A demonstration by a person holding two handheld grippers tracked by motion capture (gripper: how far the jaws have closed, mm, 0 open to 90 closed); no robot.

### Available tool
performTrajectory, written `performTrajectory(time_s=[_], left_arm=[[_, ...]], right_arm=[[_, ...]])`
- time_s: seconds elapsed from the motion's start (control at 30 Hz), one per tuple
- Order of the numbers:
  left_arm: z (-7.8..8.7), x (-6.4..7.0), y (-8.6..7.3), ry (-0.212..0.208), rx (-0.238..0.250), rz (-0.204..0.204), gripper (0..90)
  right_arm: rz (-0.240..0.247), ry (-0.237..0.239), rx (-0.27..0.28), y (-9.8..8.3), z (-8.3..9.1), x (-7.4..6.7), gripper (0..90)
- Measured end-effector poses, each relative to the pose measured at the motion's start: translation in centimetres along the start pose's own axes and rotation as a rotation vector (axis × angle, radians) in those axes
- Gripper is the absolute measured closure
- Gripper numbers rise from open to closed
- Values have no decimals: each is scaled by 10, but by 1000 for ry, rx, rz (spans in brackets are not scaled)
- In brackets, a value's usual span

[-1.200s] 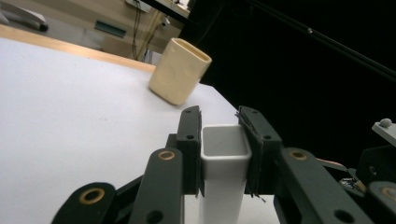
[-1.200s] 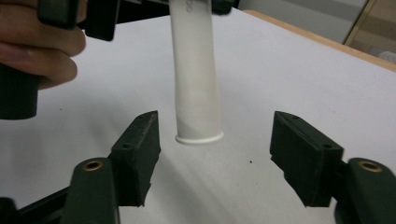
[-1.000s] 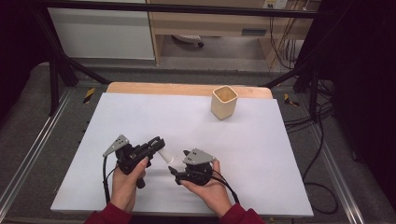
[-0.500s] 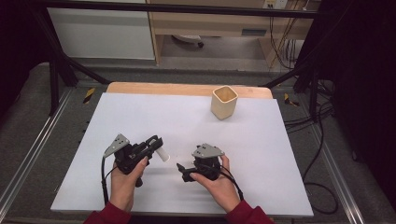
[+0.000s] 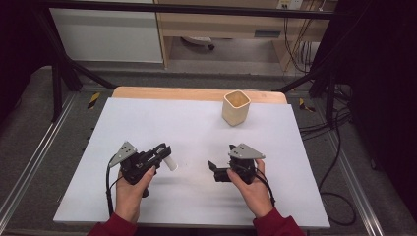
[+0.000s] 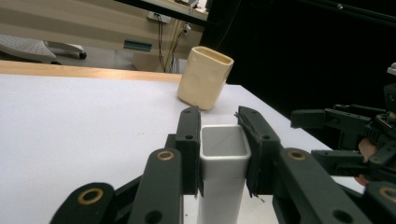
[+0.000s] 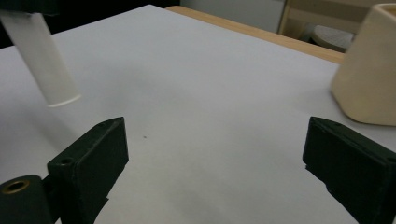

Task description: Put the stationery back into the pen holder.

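Writing shows nowhere; left gripper (image 5: 164, 150) clamps white tube (image 6: 223, 161); right gripper (image 5: 212, 168) has just opened, empty.

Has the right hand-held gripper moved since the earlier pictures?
Yes. In the high view the right hand-held gripper has drawn away rightward from the white tube, ending more nearly below the cup, jaws just opened.

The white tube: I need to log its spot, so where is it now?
The white tube is clamped in the left gripper, off the white table at its near left in the high view, with the open right gripper just to its right.
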State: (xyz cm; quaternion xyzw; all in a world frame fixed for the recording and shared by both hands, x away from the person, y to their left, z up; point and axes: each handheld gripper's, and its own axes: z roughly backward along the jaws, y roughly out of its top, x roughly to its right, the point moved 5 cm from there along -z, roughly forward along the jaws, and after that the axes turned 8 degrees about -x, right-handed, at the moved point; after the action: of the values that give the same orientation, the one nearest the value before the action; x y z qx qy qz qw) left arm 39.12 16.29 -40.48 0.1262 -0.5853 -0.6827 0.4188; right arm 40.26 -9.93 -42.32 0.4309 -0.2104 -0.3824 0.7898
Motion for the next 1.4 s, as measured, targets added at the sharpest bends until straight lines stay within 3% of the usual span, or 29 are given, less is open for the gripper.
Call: performTrajectory(time_s=[0.1, 0.37, 0.6, 0.73, 0.97, 1.23, 1.4], left_arm=[[-1, 0, 0, -1, -2, 0, 706], [-2, 2, -1, -8, -6, 3, 705], [-7, 7, 6, -26, -11, -3, 706], [-19, 11, 10, -29, -28, -10, 706], [-50, 20, 13, -48, -80, -22, 705], [-79, 32, 46, -60, -73, -71, 705], [-91, 45, 62, -70, -70, -129, 705]], right_arm=[[-31, -29, 16, -7, 10, 13, 67], [-100, -43, -11, -32, 37, 44, 51], [-106, -64, -48, -65, 57, 50, 47], [-107, -63, -75, -81, 63, 55, 48], [-132, -90, -53, -78, 62, 62, 53], [-140, -97, -57, -80, 63, 61, 51], [-153, -90, -61, -81, 62, 63, 50]])
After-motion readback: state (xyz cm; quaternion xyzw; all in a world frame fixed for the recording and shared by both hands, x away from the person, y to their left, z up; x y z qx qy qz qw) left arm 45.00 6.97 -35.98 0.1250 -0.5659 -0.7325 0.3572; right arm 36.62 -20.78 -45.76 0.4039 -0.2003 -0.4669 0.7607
